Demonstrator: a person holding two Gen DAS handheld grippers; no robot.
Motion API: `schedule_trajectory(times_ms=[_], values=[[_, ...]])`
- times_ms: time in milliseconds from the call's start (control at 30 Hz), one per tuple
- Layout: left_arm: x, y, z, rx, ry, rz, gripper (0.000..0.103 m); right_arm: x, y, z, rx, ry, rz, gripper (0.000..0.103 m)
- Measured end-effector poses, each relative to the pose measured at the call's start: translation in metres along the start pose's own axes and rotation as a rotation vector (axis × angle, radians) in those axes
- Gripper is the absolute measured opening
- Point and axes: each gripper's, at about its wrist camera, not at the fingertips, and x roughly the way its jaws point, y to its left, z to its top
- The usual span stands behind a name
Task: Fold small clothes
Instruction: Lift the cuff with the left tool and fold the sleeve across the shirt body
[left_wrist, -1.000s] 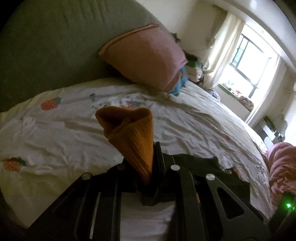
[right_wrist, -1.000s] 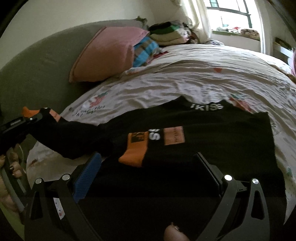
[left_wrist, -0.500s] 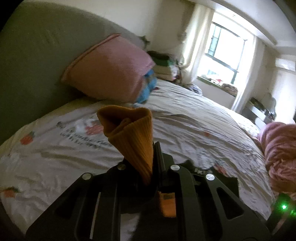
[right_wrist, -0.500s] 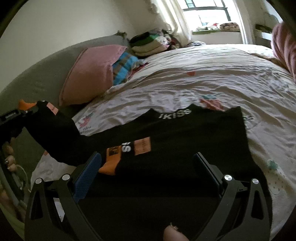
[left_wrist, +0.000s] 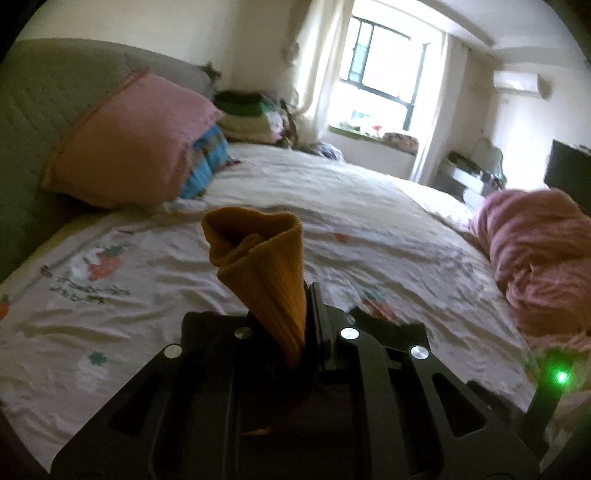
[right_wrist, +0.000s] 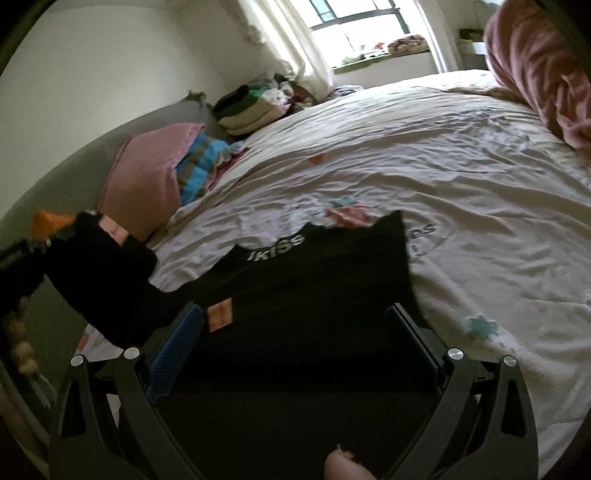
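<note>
Both wrist views have swung right since a second ago: window and pink blanket now fill more of each, and the lifted sleeve sits higher at far left of the right view.

Left gripper: jaws together, clamped on the orange ribbed cuff, which stands up out of the jaws above the bed sheet. In the right wrist view the same gripper is at far left, holding the sleeve raised off the bed.

Right gripper: jaws wide apart, holding nothing, low over the black garment. Garment body lies flat on the near part of the sheet, white lettering at its far edge, orange patch near the blue finger pad.

Pink pillow leans on the grey headboard far left; pink blanket bunched at right; folded pile far, near the window.
</note>
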Motion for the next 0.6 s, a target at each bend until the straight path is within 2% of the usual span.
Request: schedule_trajectory(times_ms=[100, 333, 600], values=[[0.023, -0.009, -0.015, -0.014, 0.075, -0.051, 0.007, -0.004, -0.013, 0.002, 0.028, -0.009, -0.014, 0.098], [0.064, -0.019, -0.051, -0.028, 0.207, -0.09, 0.007, -0.013, -0.041, 0.007, 0.082, -0.031, -0.059, 0.098], [0.08, -0.048, -0.078, 0.057, 0.299, -0.165, 0.008, -0.012, -0.062, 0.007, 0.137, -0.027, -0.104, 0.098]])
